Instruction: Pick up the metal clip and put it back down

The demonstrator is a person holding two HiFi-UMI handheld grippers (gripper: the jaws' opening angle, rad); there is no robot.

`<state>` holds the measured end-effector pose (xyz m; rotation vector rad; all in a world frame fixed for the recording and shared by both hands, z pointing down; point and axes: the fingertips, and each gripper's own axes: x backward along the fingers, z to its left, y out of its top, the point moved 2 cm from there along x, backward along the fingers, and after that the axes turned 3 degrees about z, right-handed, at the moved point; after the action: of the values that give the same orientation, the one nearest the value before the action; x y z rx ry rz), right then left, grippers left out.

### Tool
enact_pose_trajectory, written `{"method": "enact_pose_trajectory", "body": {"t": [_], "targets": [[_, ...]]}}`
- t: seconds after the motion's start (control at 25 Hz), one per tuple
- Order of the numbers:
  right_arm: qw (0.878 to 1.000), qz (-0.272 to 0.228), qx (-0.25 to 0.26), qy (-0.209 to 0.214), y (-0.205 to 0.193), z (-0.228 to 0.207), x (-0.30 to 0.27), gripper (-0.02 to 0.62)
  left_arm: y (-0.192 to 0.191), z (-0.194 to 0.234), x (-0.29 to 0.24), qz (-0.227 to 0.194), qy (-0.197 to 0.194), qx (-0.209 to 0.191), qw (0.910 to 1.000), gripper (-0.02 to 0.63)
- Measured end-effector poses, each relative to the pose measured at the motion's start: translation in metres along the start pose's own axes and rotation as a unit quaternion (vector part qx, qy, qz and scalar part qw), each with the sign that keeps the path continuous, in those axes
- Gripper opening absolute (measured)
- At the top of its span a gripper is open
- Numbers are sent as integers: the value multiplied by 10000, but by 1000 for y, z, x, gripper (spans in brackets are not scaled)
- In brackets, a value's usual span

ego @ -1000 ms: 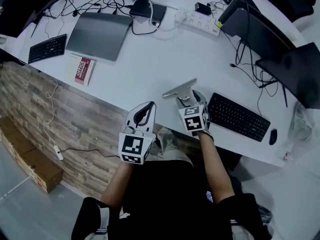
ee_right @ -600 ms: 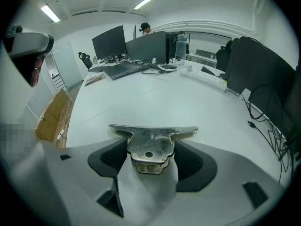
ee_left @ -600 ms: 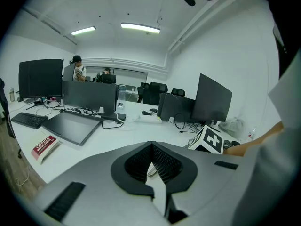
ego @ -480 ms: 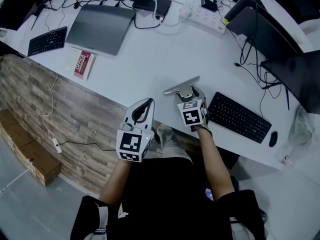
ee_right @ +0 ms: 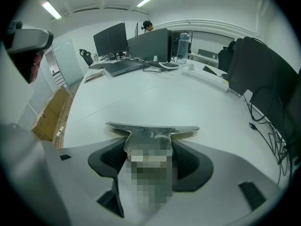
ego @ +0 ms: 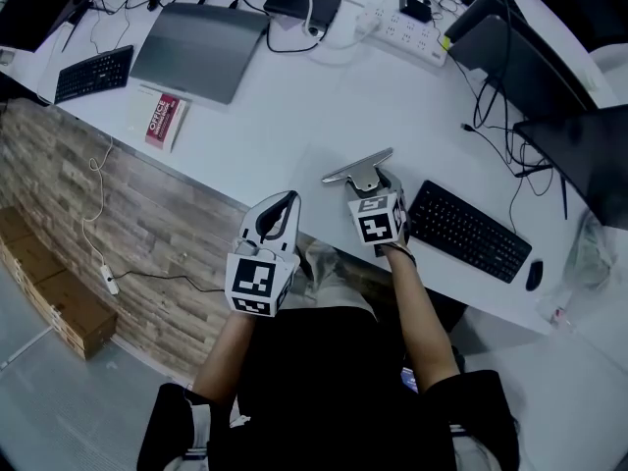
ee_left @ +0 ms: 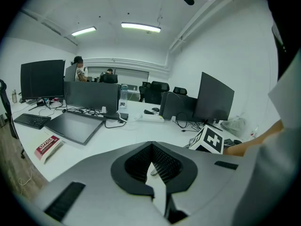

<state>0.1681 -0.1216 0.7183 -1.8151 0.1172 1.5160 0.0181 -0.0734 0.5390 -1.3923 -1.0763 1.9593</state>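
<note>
Silvery metal clip [ee_right: 150, 128] | flat T-shaped bar | pinched by right tool [ego: 370, 186]

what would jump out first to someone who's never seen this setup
The eye lands first on the metal clip, a wide T-shaped bar clamped in the right tool near the front edge of the white desk, just left of the black keyboard. Next comes the left tool beside it at the desk's edge, jaws together with nothing between them.
</note>
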Motion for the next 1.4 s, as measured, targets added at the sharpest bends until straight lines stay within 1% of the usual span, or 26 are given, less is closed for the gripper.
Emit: {"method": "enact_pose_trajectory", "body": {"t": [0.2,0.36,0.52,0.64,0.72,0.96,1.16,1.28,1.4], "targets": [[10000,-38,49,44,0,1,0,293,-2,-2,1,-14,21,25,10000,11],[9999,-47,51,104,-1,4,0,293,-6,-2,1,-16,29,-81,10000,11],[9999,60,73,105,-3,4,1,293,2,-4,3,-36,99,-31,9999,11],[9998,167,63,107,-1,5,4,293,2,-2,4,-67,131,-73,9999,11],[9998,153,52,111,1,4,5,293,1,0,5,-105,152,-95,9998,11],[9998,0,51,190,10,5,14,293,9,-1,9,-229,217,-165,9994,11],[9995,-222,46,219,25,3,33,293,24,0,17,-365,311,-97,9988,11],[9986,-470,159,159,40,2,53,293,36,6,26,-538,409,7,9977,11],[9969,-750,202,111,58,1,73,293,50,7,31,-638,430,-107,9970,11]]}}
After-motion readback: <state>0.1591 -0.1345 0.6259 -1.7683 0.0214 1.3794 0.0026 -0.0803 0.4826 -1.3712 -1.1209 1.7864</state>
